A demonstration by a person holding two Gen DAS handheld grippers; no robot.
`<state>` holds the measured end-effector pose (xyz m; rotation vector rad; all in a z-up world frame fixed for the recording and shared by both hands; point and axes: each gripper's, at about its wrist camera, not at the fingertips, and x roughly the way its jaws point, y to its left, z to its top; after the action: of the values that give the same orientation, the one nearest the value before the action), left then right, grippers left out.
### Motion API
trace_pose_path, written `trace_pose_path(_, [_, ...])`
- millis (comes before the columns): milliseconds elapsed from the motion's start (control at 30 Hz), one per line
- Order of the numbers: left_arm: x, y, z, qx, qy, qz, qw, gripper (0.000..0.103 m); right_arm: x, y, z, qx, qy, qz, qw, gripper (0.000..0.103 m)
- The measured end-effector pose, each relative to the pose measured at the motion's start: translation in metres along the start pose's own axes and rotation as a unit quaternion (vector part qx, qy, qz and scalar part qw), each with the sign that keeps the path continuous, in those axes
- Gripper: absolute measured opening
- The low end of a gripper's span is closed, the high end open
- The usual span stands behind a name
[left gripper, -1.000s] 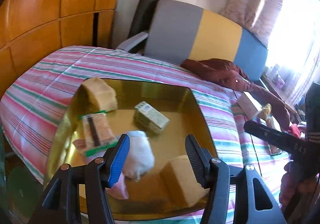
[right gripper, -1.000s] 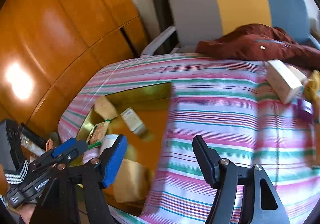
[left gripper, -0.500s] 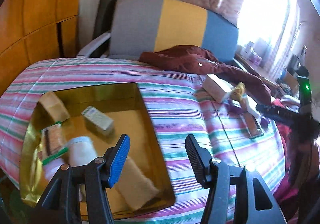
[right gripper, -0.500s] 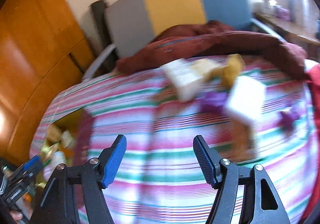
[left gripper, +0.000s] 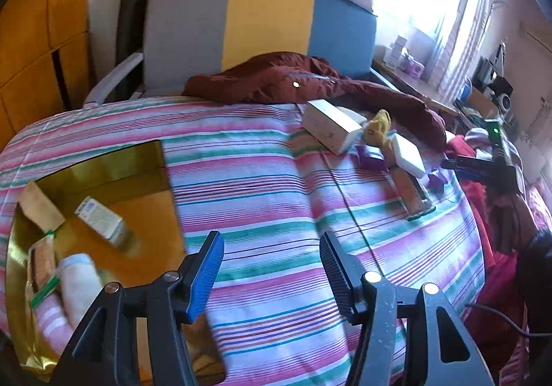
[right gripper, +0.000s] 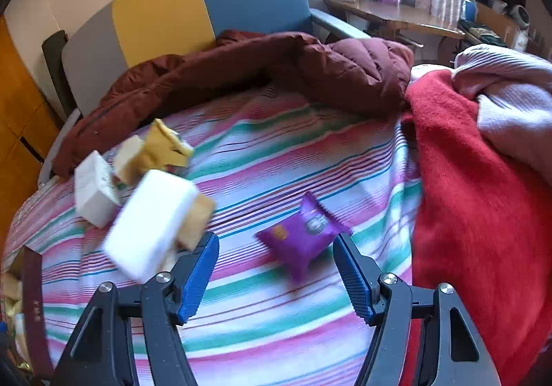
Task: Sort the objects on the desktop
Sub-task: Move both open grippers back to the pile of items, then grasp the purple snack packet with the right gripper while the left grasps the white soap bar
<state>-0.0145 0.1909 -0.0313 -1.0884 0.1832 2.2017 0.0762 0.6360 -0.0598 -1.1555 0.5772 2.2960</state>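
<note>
The left gripper (left gripper: 270, 261) hangs over the striped cloth (left gripper: 262, 186) with its jaws spread wide and nothing between them. Off its left side lies the gold tray (left gripper: 103, 165), near the cloth's left edge. In the tray lie a tan block (left gripper: 39, 203) at the far left corner, a small printed box (left gripper: 100, 217) in the middle, a green-edged snack packet (left gripper: 43, 265) by the left wall and a white roll (left gripper: 81, 279) just beside that packet.

The right gripper (right gripper: 276, 268) is also wide open and holds nothing. A purple snack packet (right gripper: 303, 237) lies flat on the cloth just ahead of the gap between its jaws, not touched by either finger. To the left of that, blurred, sits a cluster: a white block (right gripper: 151, 224) resting on a tan piece (right gripper: 196, 217), a white carton (right gripper: 95, 193) behind it, and a yellow crumpled wrapper (right gripper: 165, 148) at the back. In the left wrist view the same cluster sits toward the cloth's far right corner.

A maroon jacket (right gripper: 262, 72) is draped along the far edge of the cloth, and a red blanket (right gripper: 472, 186) is heaped at the right edge.
</note>
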Motion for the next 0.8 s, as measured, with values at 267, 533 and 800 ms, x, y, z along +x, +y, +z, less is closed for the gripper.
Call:
trace_pose_path(267, [0.024, -0.033, 0.008, 0.034, 0.021, -0.019, 0.999, 0.059, 0.044, -0.009, 0.008, -0.052, 0.016, 0.004, 0.999, 0.085])
trace_pose_path(533, [0.048, -0.066, 0.023, 0.059, 0.034, -0.05, 0.9964, 0.059, 0.062, -0.004, 0.009, -0.095, 0.042, -0.004, 0.995, 0.078])
trace_pose_path(800, [0.07, -0.108, 0.05, 0.097, 0.032, -0.08, 0.9916, 0.059, 0.063, 0.001, 0.003, -0.122, 0.058, -0.018, 0.991, 0.066])
